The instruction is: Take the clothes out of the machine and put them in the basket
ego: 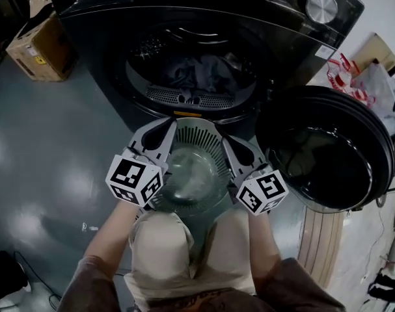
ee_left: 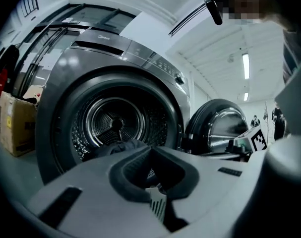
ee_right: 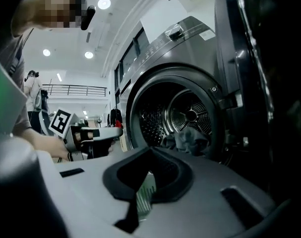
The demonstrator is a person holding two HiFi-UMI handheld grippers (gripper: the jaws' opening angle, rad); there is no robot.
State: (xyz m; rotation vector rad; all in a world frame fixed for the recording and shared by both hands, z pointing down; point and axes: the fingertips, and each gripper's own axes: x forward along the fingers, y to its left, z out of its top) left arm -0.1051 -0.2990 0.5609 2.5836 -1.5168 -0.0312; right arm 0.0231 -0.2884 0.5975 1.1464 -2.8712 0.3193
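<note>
Front-loader washing machine (ego: pixel 96 41) is seen from above with its round door (ego: pixel 327 148) swung wide open to the right. The clothes (ego: pixel 197 73) are in the drum, a dark bluish heap piled at the front lip, none of it taken out yet. The pale slatted basket (ego: pixel 198 132) is held right below the drum opening, over the person's knees, and nothing is seen in it.

The left gripper (ee_left: pixel 151 148) is clamped on the basket's left rim and the right gripper (ee_right: pixel 151 148) on its right rim. Both sets of jaws are closed, and in each gripper view a strip of the slatted wall is caught in the slit between them. Both are pointed roughly level at the drum.

As for writing, not much can be made out, tbh. Small white print is lined up along the control panel next to the silver dial (ego: pixel 321 5), but it's too tiny to be read. A logo on the machine's top edge is spotted in the left gripper view, also too blurred to be read. A yellow label is stuck on the cardboard box (ego: pixel 38 47) on the floor (ego: pixel 47 148) at the left. Black-and-white square markers are carried on the cubes (ego: pixel 133 179).
</note>
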